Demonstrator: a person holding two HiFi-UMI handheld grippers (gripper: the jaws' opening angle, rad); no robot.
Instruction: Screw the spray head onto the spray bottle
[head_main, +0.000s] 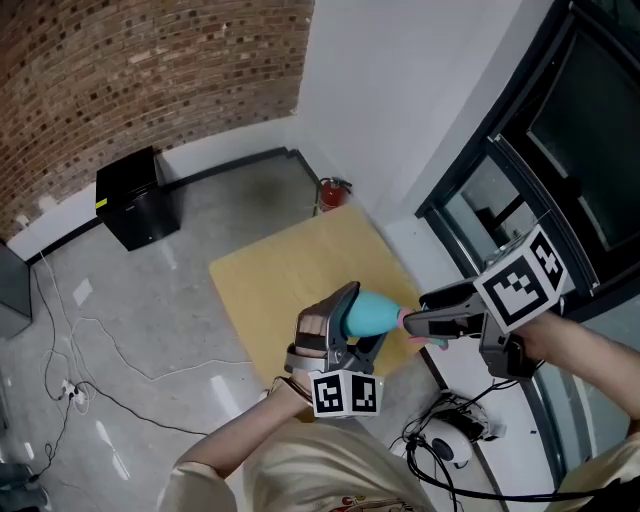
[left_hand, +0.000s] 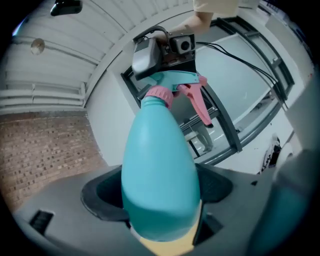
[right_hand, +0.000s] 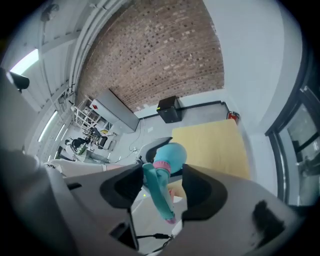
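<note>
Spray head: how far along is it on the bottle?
Done: spray head sits on the spray bottle neck, pink collar down. In hand: left tongs clamp the bottle; right tongs stand open around the head. Left: collar tightness can't be judged; possibly another turn.

The left gripper (head_main: 350, 325) is clamped on the body of the spray bottle (head_main: 376, 313) and holds it near level. The right gripper (head_main: 418, 324) meets the bottle's neck from the right, angled downward. Its fingers (right_hand: 205, 190) stand apart either side of the spray head (right_hand: 159, 190), not pressing.
</note>
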